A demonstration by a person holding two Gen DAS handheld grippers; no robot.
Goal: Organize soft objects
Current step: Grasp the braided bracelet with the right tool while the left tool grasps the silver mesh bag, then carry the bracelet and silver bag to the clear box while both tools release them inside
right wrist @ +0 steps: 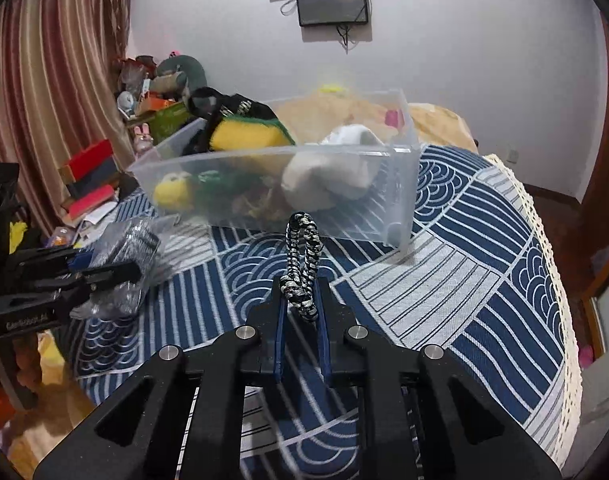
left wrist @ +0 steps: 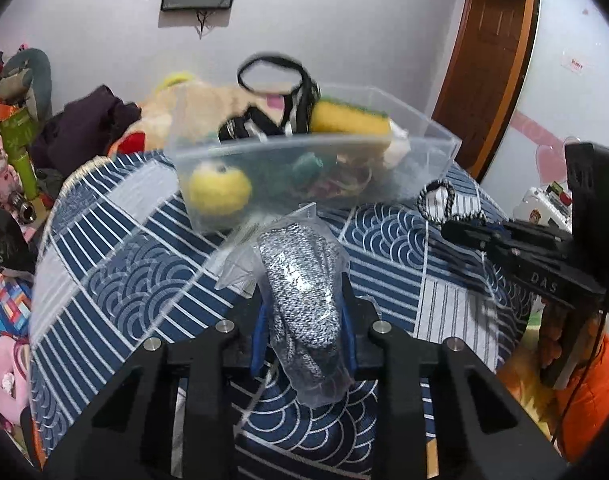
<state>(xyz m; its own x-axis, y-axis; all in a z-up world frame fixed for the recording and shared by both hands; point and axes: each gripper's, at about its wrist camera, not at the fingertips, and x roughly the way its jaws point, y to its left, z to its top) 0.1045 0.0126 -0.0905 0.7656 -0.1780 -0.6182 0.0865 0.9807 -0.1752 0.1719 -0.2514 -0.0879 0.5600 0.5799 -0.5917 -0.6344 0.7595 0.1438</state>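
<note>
My left gripper (left wrist: 304, 304) is shut on a grey knit glove in a clear plastic bag (left wrist: 300, 280), held above the table; it also shows in the right wrist view (right wrist: 120, 264). My right gripper (right wrist: 300, 292) is shut on a black-and-white braided cord loop (right wrist: 302, 256), which also shows in the left wrist view (left wrist: 440, 200). A clear plastic bin (left wrist: 432, 144) (right wrist: 404, 184) stands just beyond both grippers. It holds a yellow-green sponge (left wrist: 352, 120) (right wrist: 244, 134), a yellow plush (left wrist: 218, 190) (right wrist: 172, 192), black straps (left wrist: 272, 80) and a white soft item (right wrist: 332, 172).
The round table carries a blue-and-white wave-pattern cloth (left wrist: 124, 264) (right wrist: 484, 280). A large tan plush toy (left wrist: 200, 100) lies behind the bin. Cluttered shelves with boxes and toys (right wrist: 96, 176) stand to the left. A wooden door (left wrist: 488, 60) is at the right.
</note>
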